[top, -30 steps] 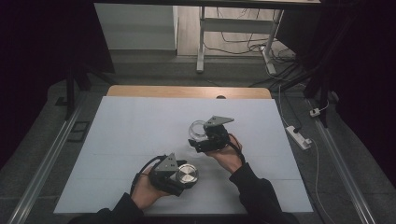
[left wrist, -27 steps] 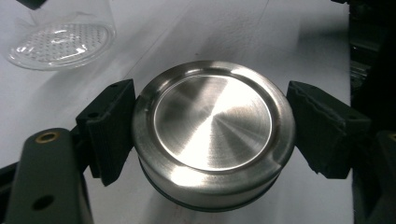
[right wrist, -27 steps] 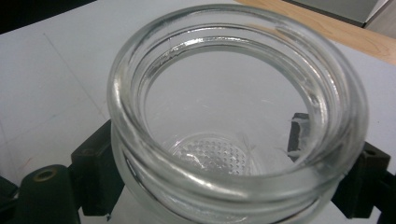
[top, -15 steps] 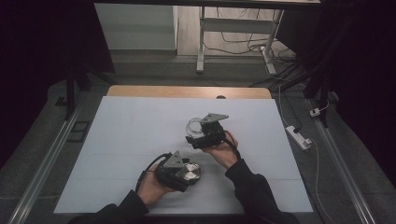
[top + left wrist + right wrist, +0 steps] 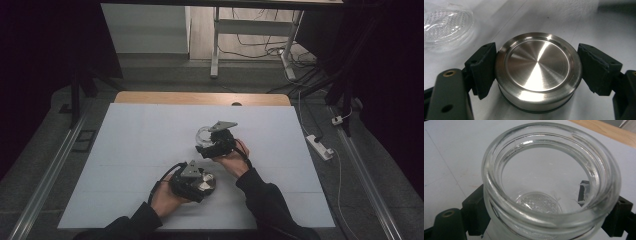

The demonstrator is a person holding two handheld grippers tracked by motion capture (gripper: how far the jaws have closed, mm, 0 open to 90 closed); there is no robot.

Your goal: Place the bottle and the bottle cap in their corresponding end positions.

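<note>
Your left gripper [image 5: 536, 75] clamped the steel lid [image 5: 538, 72]; your right gripper [image 5: 544, 212] clamped the open glass jar [image 5: 549, 182] on the table [image 5: 135, 135].

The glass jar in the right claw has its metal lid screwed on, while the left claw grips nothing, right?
Not quite. The left claw grips the metal lid, as the left gripper view shows. The glass jar in the right claw is open, without a lid.

White mat [image 5: 130, 150] open left of and beyond both hands; glass jar [image 5: 204, 136] and steel lid [image 5: 205, 183] stand near together at centre
</note>
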